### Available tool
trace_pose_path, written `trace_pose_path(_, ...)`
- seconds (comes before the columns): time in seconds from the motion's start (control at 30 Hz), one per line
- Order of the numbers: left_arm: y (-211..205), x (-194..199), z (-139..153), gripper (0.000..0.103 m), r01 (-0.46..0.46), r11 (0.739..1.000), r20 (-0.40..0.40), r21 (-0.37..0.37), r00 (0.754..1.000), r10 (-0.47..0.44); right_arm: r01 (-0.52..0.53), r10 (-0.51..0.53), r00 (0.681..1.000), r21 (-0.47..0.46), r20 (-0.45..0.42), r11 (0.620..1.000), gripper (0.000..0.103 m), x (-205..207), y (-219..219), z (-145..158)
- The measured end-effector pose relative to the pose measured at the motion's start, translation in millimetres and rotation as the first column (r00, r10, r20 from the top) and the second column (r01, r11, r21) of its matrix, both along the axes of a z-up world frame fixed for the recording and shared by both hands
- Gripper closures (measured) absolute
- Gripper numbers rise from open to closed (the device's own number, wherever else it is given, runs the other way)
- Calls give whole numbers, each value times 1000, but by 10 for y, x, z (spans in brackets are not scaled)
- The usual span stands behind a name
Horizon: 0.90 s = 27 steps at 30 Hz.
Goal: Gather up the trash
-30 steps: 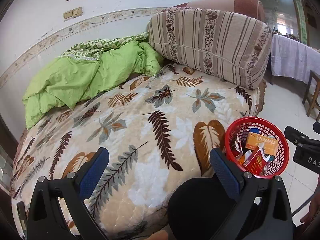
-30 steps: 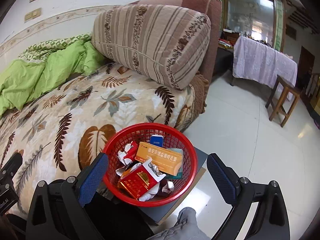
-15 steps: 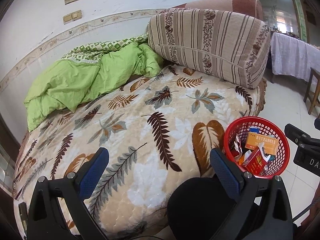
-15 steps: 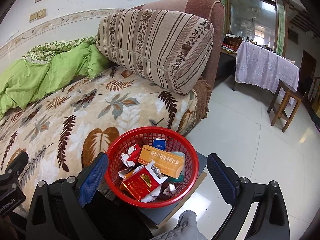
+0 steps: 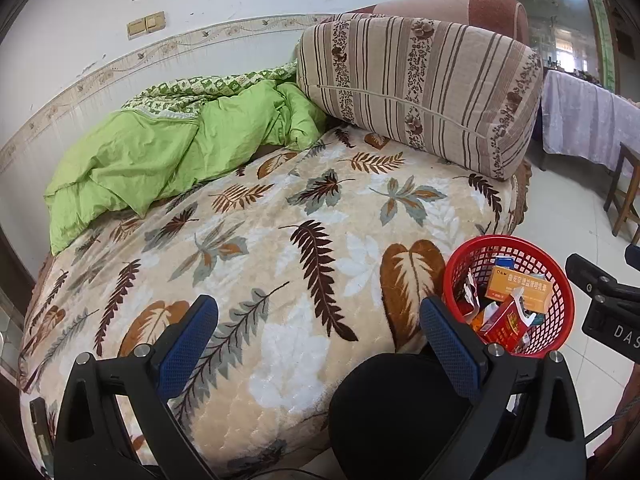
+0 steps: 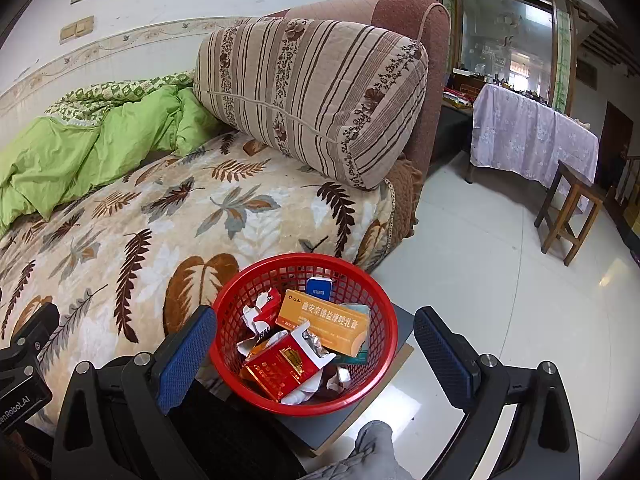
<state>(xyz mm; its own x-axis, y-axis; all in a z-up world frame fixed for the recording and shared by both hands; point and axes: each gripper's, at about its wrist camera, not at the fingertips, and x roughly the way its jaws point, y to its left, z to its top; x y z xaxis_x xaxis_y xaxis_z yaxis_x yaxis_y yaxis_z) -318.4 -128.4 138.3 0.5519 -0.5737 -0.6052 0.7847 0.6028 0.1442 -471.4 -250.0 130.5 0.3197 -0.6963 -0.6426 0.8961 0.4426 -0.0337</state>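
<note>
Room: bedroom with a white tiled floor (image 6: 500,280); nearest me a small dark stand (image 6: 352,416), then the bed, then the far wall.
Left gripper: left gripper (image 5: 316,344) hangs over the near edge of the leaf-print blanket (image 5: 280,248), fingers spread wide with nothing between them.
Right gripper: right gripper (image 6: 316,344) hovers just above the basket, fingers released, grasping nothing.
Basket: red basket (image 6: 240,380) sits on the dark stand, just beside the bed's near edge.
Contents: a red packet (image 6: 280,368) with torn foil in front, an orange box (image 6: 324,328) behind it, a small blue box (image 6: 319,285) at the back, crumpled white and red wrappers (image 6: 260,312) on the left.
Step in hand: I judge the collecting nearly done, since I see no loose trash on the blanket.
How to do it well: I would sweep both cameras slowly across the blanket and into the folds of the green quilt (image 5: 160,152) before calling it finished, keeping my fingers apart and clear of the basket rim so it is not tipped off the stand.
Far side: striped bolster (image 6: 312,96) leans on the headboard; a cloth-covered table (image 6: 532,136) and wooden stool (image 6: 568,208) stand well apart.
</note>
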Motion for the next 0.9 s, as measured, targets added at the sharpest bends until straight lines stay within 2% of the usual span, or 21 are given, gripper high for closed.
trace_pose_path(0.9, 4, -11, 5, 3, -3, 1000, 1, -3, 1000, 3, 4, -4, 1000, 4, -5, 1000, 3, 3, -8, 8)
